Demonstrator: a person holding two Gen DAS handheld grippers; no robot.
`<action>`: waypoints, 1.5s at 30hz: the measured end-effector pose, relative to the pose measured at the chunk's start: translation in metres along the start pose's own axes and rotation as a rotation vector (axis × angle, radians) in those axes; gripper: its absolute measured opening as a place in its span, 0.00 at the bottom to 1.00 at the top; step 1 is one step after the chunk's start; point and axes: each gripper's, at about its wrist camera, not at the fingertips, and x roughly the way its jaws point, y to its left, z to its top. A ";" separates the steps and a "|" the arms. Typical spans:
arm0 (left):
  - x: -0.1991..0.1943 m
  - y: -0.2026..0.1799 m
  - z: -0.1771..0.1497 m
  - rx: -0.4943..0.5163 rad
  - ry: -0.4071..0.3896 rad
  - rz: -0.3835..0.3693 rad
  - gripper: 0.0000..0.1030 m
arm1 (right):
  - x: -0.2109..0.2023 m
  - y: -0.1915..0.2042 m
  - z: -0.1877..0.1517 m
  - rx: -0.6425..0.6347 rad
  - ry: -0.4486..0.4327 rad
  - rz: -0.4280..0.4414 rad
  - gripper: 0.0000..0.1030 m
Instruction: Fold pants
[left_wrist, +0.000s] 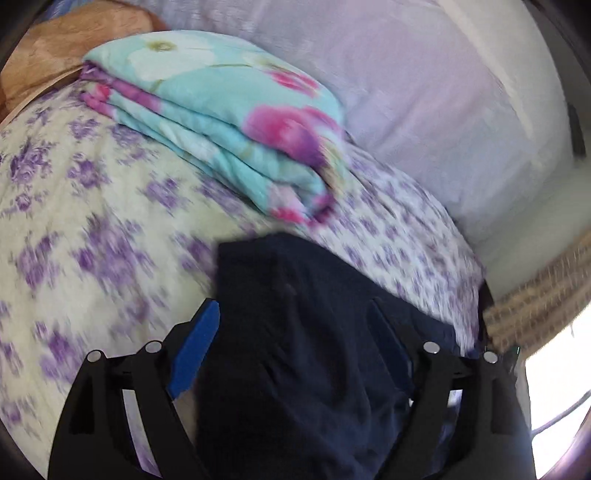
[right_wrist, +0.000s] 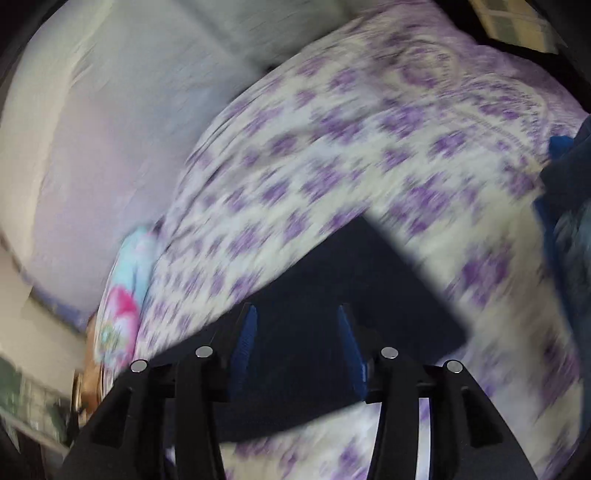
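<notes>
pants (left_wrist: 295, 332): dark navy, lying on the bed (left_wrist: 92, 221), between and ahead of both tongs, apparently laid flat for folding.
axis: in the right view a long band (right_wrist: 332, 295) running crosswise past the tips.
left tongs (left_wrist: 295, 325): spread wide, cloth between, pads clear.
right tongs (right_wrist: 295, 328): part open above cloth, gripping nothing.
quilt (left_wrist: 221, 110): folded, beyond left tongs.

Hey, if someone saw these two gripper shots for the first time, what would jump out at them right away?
First, the dark navy pants lying between the open jaws of the left gripper on the purple-flowered bedsheet. Next, the bright turquoise and pink folded blanket farther up the bed, beside a pale pillow. In the right wrist view, the right gripper hangs open over the same dark cloth, everything blurred.
</notes>
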 end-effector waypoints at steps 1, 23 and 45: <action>0.002 -0.013 -0.013 0.049 0.012 0.036 0.79 | 0.005 0.022 -0.014 -0.062 0.028 0.008 0.46; -0.059 0.032 -0.118 -0.087 -0.047 0.100 0.85 | 0.042 0.216 -0.134 -0.666 0.147 -0.054 0.77; -0.096 0.050 -0.181 -0.096 -0.056 0.316 0.73 | -0.124 0.087 -0.173 -0.305 -0.162 -0.097 0.96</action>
